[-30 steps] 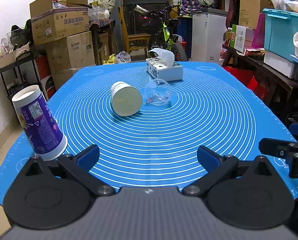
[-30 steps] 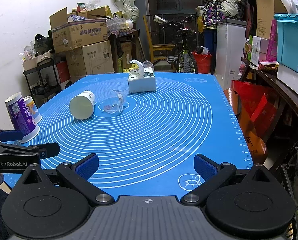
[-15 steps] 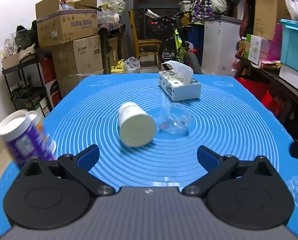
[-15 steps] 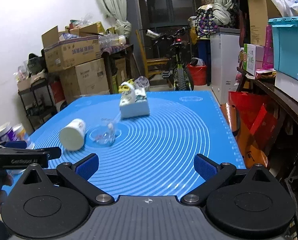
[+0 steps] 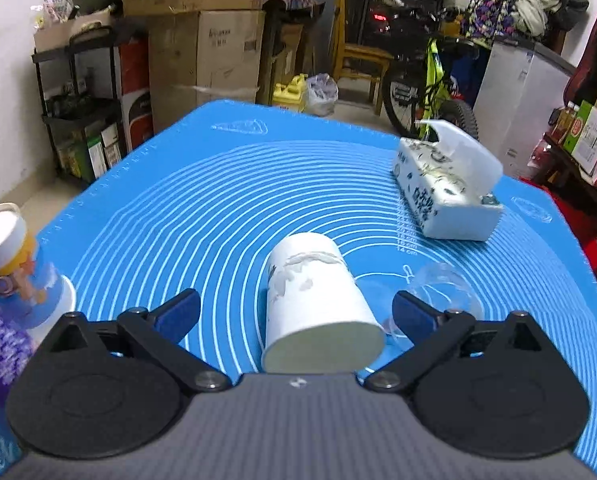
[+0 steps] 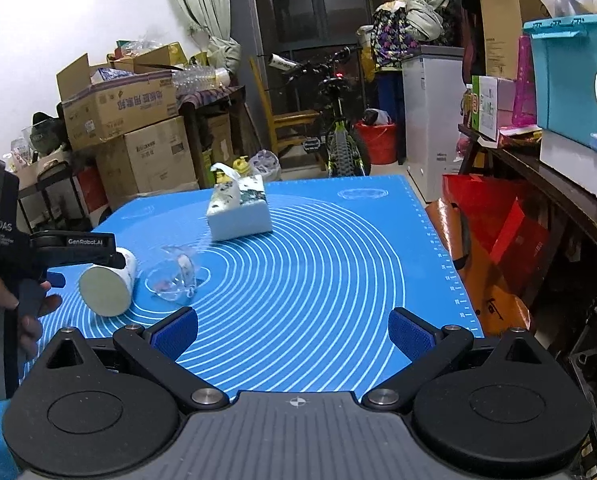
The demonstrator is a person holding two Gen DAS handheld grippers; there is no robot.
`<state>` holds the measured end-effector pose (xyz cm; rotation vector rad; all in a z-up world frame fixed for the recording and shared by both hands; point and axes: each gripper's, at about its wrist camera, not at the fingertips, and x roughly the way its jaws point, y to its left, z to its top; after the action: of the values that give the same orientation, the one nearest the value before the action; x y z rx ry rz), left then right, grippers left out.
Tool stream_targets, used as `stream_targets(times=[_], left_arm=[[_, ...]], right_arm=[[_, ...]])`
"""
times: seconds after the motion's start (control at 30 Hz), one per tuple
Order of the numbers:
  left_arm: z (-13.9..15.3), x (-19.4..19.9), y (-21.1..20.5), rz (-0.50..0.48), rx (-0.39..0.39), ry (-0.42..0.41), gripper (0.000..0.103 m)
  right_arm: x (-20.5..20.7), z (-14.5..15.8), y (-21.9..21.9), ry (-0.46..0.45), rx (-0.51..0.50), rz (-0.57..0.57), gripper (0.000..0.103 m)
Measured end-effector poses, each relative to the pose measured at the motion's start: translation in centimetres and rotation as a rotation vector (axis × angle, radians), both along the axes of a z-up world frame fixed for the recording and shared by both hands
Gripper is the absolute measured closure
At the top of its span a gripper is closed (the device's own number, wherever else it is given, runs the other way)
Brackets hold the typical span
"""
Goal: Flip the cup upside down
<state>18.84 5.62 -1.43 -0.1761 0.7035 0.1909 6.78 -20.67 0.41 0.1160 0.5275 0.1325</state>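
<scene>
A white paper cup (image 5: 318, 304) lies on its side on the blue mat (image 5: 226, 208), its flat bottom toward me. My left gripper (image 5: 294, 312) is open, its jaws on either side of the cup without touching it. In the right wrist view the same cup (image 6: 106, 284) lies at the left, with the left gripper's body (image 6: 50, 248) above and beside it. My right gripper (image 6: 292, 330) is open and empty above the mat's near edge, well right of the cup.
A clear plastic cup (image 5: 438, 292) lies on its side just right of the white cup. A tissue box (image 5: 446, 196) sits farther back right. Two upright printed cups (image 5: 22, 276) stand at the mat's left edge. Boxes, shelves and a bicycle surround the table.
My left gripper moved forward to the white cup, which now lies between its open jaws. My right gripper stayed near the mat's front edge, its view slightly shifted.
</scene>
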Motion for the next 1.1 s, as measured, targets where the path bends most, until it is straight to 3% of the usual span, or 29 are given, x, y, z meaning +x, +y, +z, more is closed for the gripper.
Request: stream_targets(times=[0.13, 0.2, 0.23, 0.33, 0.77, 0.93, 1.1], left_arm=[[-0.6, 1.0, -0.2, -0.029, 0.010, 0.038, 0.014], [-0.9, 1.1, -0.1, -0.056, -0.010, 0.052, 0.033], [-1.0, 1.2, 0.0, -0.076, -0.030, 0.055, 0.036], [-0.6, 0.7, -0.5, -0.096, 0.009, 0.045, 0.045], [3.5, -7.7, -3.9, -0.253, -0.059, 0.006, 0.045], [2.3, -10.0, -6.7, -0.321, -0.099, 0.049, 0.045], [0.4, -10.3, -8.5, -0.335, -0.082, 0.087, 0.044]], right_arm=[[0.5, -0.3, -0.3, 0.007, 0.007, -0.009, 0.002], [0.5, -0.4, -0.4, 0.010, 0.007, -0.010, 0.002], [0.6, -0.4, -0.4, 0.010, 0.006, -0.010, 0.002], [0.6, -0.4, -0.3, 0.011, 0.003, -0.010, 0.002], [-0.7, 0.2, -0.8, 0.005, 0.018, -0.008, 0.002], [-1.9, 0.2, -0.9, 0.012, 0.019, -0.012, 0.002], [-2.7, -0.2, -1.3, 0.039, 0.009, -0.021, 0.002]])
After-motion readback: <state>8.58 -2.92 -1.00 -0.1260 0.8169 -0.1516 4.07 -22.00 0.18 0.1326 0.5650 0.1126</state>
